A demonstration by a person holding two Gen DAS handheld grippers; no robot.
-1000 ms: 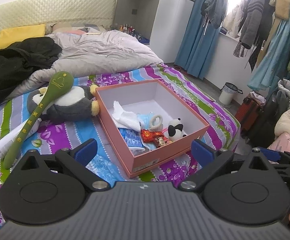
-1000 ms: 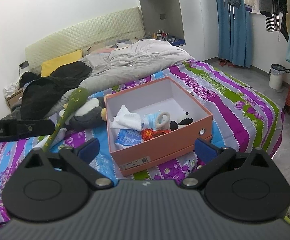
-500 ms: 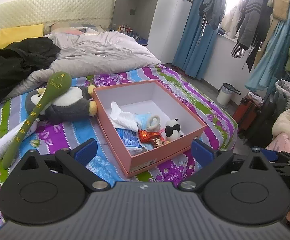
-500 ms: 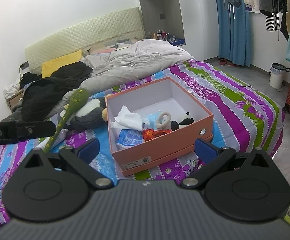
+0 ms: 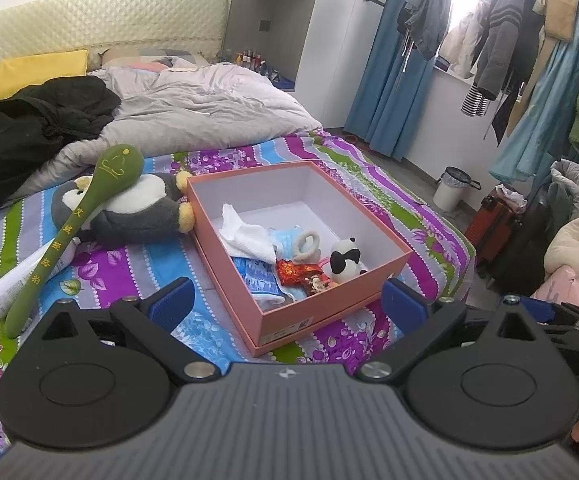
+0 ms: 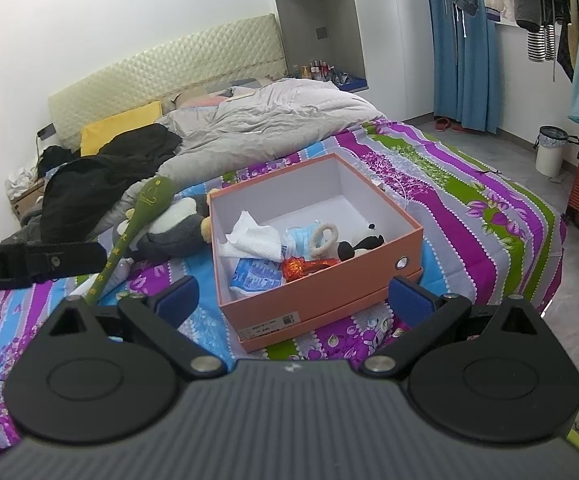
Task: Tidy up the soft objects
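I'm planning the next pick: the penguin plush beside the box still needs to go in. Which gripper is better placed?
Probably left. The left gripper is open, and the penguin lies on its side of the box. The right gripper sits farther over.

Pretty bright daylight overall; the window [image 5: 485,4] behind the hanging clothes is totally blown out in the left wrist view; shadows are soft; heavy fisheye bending at the edges; the wall [image 6: 89,32] looks washed out and hazy.

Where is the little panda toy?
The panda toy sits inside the pink box, in its near right corner, beside the red wrapper. In the right wrist view it lies against the box's right wall.
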